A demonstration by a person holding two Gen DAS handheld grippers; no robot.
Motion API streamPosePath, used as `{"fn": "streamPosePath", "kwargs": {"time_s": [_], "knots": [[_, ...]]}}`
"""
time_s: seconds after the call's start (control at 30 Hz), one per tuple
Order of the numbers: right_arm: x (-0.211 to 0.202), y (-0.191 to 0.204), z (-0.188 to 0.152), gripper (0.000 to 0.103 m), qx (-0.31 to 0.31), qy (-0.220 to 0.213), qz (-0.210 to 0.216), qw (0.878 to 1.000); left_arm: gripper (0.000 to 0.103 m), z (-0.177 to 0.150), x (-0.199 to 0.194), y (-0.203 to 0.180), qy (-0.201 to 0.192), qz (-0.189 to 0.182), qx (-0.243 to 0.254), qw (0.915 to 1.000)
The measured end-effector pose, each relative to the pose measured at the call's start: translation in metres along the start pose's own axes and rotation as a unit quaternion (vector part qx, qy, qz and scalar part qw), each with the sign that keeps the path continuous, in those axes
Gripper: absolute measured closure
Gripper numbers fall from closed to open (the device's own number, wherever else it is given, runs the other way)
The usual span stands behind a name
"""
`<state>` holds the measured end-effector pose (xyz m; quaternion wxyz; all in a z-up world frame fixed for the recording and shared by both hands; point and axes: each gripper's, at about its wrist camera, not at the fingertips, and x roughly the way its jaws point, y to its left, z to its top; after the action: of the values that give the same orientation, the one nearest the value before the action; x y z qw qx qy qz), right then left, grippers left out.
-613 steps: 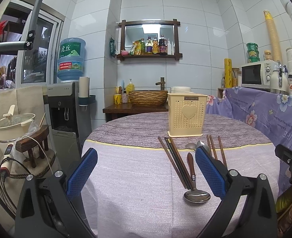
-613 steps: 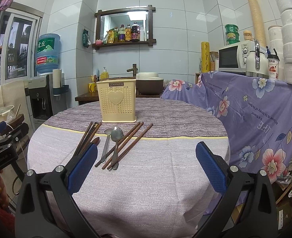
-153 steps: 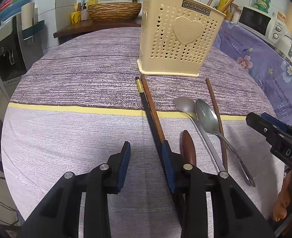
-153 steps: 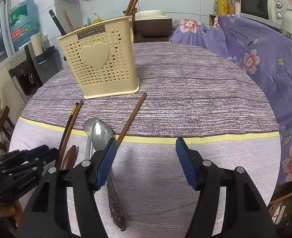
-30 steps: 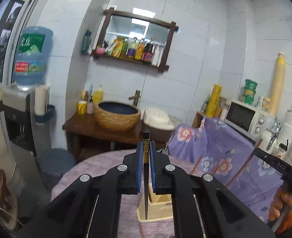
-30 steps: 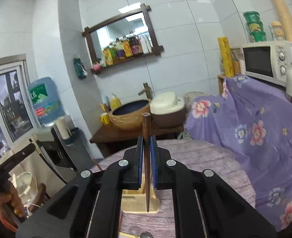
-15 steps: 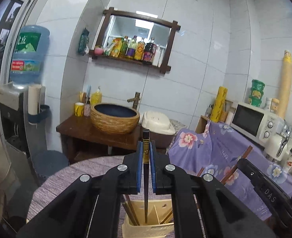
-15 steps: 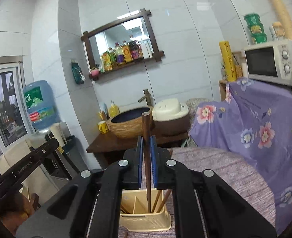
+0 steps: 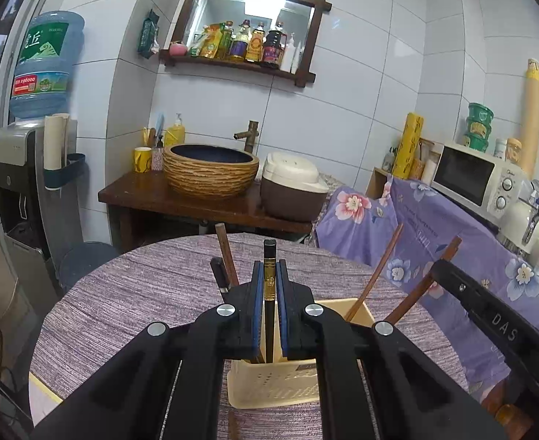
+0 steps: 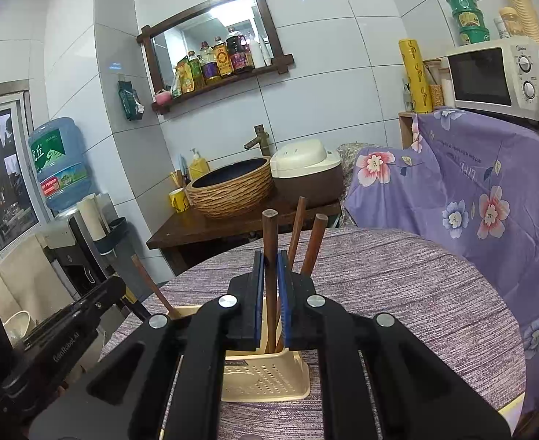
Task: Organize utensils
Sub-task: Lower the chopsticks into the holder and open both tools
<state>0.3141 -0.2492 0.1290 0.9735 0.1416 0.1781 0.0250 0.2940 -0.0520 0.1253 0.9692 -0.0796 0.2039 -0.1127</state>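
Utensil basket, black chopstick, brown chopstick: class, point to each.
utensil basket (image 9: 269, 385), left wrist view, front wall.
black chopstick (image 9: 269, 256), left wrist view, upper shaft.
brown chopstick (image 10: 270, 231), right wrist view, upper shaft.

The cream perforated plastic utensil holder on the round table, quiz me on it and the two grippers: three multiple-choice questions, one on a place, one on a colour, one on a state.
1. Where is the black gold-banded chopstick held by the left gripper?
A. Flat on the table
B. Upright over the cream perforated plastic utensil holder, lower end inside it
C. In the woven basin

2. What colour is the chopstick in the right gripper?
A. Dark brown wood
B. Silver
C. Yellow

3. How do the right gripper's jaws stand?
A. Wide open
B. Shut on nothing
C. Shut on a chopstick

Answers:
1 B: its shaft runs down between the pads into the holder's open top.
2 A: the brown wooden chopstick shows a round brown end above the pads.
3 C: both blue pads press against the stick.
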Motion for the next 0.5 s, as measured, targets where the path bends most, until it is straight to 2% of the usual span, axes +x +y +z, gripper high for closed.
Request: {"fn": "streamPosePath", "kwargs": {"time_s": [0.27,0.33,0.37,0.4,0.43,0.47,0.5], "knots": [[-0.003,0.002,-0.004,0.094,-0.013,-0.005,0.005,1.000,0.095,-0.006,0.002,0.004,0.013,-0.006,-0.002,0.9999],[-0.005,0.002,-0.006,0.094,-0.016,-0.005,0.005,1.000,0.092,-0.006,-0.002,0.004,0.013,-0.008,-0.001,0.9999],[-0.007,0.001,-0.007,0.093,-0.018,-0.006,0.004,1.000,0.083,-0.006,-0.006,0.004,0.010,-0.007,0.001,0.9999],[-0.009,0.001,-0.009,0.088,-0.021,-0.007,0.003,1.000,0.069,-0.007,-0.010,0.003,0.006,-0.008,0.002,0.9999],[-0.012,0.000,-0.010,0.082,-0.022,-0.008,0.004,1.000,0.061,-0.008,-0.015,0.005,0.002,-0.012,0.000,0.9999],[-0.016,-0.001,-0.012,0.064,-0.022,-0.011,0.007,1.000,0.048,-0.009,-0.024,0.007,-0.005,-0.021,-0.006,0.9998],[-0.022,-0.002,-0.016,0.048,-0.023,-0.017,0.009,1.000,0.042,-0.011,-0.029,0.008,-0.009,-0.024,-0.007,0.9996]]}}
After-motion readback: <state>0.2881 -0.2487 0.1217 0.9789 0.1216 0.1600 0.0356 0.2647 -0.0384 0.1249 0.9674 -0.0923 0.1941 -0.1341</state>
